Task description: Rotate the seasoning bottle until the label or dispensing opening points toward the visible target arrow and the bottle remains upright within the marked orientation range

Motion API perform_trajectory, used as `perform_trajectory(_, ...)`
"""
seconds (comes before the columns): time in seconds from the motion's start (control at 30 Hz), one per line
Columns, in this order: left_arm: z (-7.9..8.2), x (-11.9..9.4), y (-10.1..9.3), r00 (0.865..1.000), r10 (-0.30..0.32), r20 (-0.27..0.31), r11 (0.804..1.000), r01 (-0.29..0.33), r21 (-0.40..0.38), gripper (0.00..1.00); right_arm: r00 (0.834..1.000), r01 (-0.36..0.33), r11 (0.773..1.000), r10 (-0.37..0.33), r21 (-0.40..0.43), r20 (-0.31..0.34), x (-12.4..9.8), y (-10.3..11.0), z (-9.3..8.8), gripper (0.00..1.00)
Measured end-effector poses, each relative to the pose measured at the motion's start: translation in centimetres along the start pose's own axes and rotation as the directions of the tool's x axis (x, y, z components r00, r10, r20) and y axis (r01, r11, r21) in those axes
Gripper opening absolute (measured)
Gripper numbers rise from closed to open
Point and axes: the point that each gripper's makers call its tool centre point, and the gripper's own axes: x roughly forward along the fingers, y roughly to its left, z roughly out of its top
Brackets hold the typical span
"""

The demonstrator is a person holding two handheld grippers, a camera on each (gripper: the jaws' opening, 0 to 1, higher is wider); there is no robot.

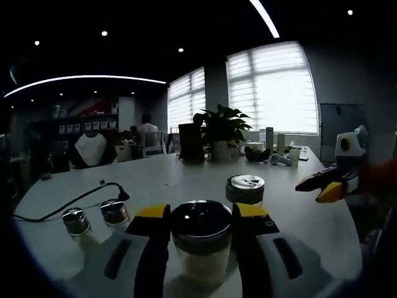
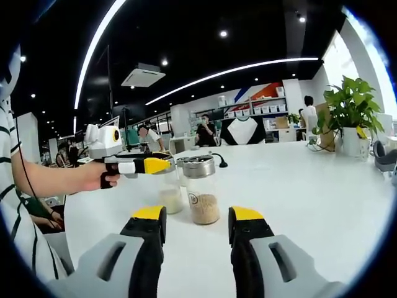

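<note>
A: What is hard to see here?

B: In the left gripper view the room is dark. The seasoning bottle (image 1: 201, 245) sits between the two jaws of the left tool (image 1: 201, 217), and the jaws hide its sides. The bottom of the bottle is cut off. I cannot see a label or an arrow.

A: Is the left tool holding it?

B: Yes. The yellow-tipped jaws press on the bottle from both sides. In the right gripper view the left tool (image 2: 162, 165) reaches in from the left, held by a hand (image 2: 96, 176), and it blocks part of that bottle (image 2: 169, 195).

A: What does the bottle look like?

B: It stands upright on the white worktop (image 1: 186, 177). It has a shiny round metal lid and clear glass, with pale powder inside.

A: And the right tool?

B: The right tool (image 2: 197, 217) has its jaws spread apart, with nothing between them. The bottle is ahead of it, a little to the left. In the left gripper view the right tool (image 1: 325, 186) shows at the right side.

A: Anything else on the worktop?

B: A second jar (image 2: 201, 192) with brown grains stands just beside the held bottle. Two small jars (image 1: 94, 217) and a black cable (image 1: 68, 202) are to the left. A potted plant (image 1: 220, 133) is far back.
</note>
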Motion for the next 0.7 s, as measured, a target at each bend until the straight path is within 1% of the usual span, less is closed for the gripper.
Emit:
perform_trajectory(0.03, 0.00, 0.01, -0.01, 1.000, -0.006, 0.000, 1.000, 0.006, -0.001, 0.42, 1.000, 0.000, 1.000, 0.000, 0.000, 0.000, 0.00, 0.02, 0.01, 0.39)
perform_trajectory(0.13, 0.00, -0.05, -0.26, 0.998, -0.059, 0.004, 0.998, 0.059, 0.004, 0.42, 1.000, -0.003, 1.000, 0.003, 0.000, 0.001, 0.02, 0.10, 0.05, 0.39)
perform_trajectory(0.2, -0.02, -0.09, -0.22, 0.997, -0.082, 0.004, 0.997, 0.082, 0.009, 0.42, 1.000, -0.007, 1.000, 0.007, 0.001, 0.002, 0.02, 0.20, 0.11, 0.38)
perform_trajectory(0.23, -0.02, -0.10, -0.40, 0.993, -0.116, 0.002, 0.993, 0.116, 0.007, 0.42, 1.000, -0.009, 1.000, 0.009, 0.001, 0.002, 0.02, 0.26, 0.13, 0.38)
perform_trajectory(0.27, 0.00, -0.12, -0.34, 0.992, -0.126, 0.001, 0.992, 0.126, 0.008, 0.42, 1.000, -0.011, 1.000, 0.011, 0.000, 0.002, 0.01, 0.30, 0.13, 0.38)
perform_trajectory(0.33, 0.04, -0.16, -0.45, 0.986, -0.165, -0.001, 0.986, 0.165, 0.018, 0.42, 1.000, -0.015, 1.000, 0.015, 0.001, 0.003, 0.00, 0.39, 0.13, 0.38)
perform_trajectory(0.37, 0.01, -0.21, -0.70, 0.981, -0.196, -0.002, 0.980, 0.196, 0.011, 0.42, 1.000, -0.016, 1.000, 0.016, 0.001, 0.002, 0.00, 0.42, 0.12, 0.38)
perform_trajectory(0.4, 0.06, -0.23, -0.42, 0.980, -0.197, -0.002, 0.980, 0.197, 0.018, 0.42, 1.000, -0.017, 1.000, 0.017, 0.001, 0.001, 0.00, 0.45, 0.10, 0.37)
perform_trajectory(0.5, 0.09, -0.26, -0.46, 0.962, -0.272, -0.010, 0.962, 0.273, 0.027, 0.42, 1.000, -0.027, 1.000, 0.027, 0.000, 0.000, 0.01, 0.67, 0.12, 0.35)
perform_trajectory(0.57, 0.07, -0.28, -0.72, 0.945, -0.327, -0.014, 0.945, 0.327, 0.022, 0.42, 1.000, -0.031, 1.000, 0.031, -0.002, -0.001, 0.02, 0.72, 0.10, 0.35)
perform_trajectory(0.63, 0.00, -0.28, -0.65, 0.934, -0.356, -0.029, 0.934, 0.357, 0.023, 0.42, 0.999, -0.033, 0.999, 0.033, -0.002, -0.002, 0.03, 0.75, 0.11, 0.35)
perform_trajectory(0.67, -0.05, -0.32, -0.89, 0.922, -0.385, -0.039, 0.922, 0.386, 0.024, 0.42, 0.999, -0.034, 0.999, 0.034, -0.002, -0.003, 0.03, 0.77, 0.09, 0.35)
perform_trajectory(0.7, -0.03, -0.23, -0.80, 0.918, -0.393, -0.042, 0.918, 0.395, 0.029, 0.42, 0.999, -0.034, 0.999, 0.034, -0.003, -0.004, 0.04, 0.77, 0.07, 0.35)
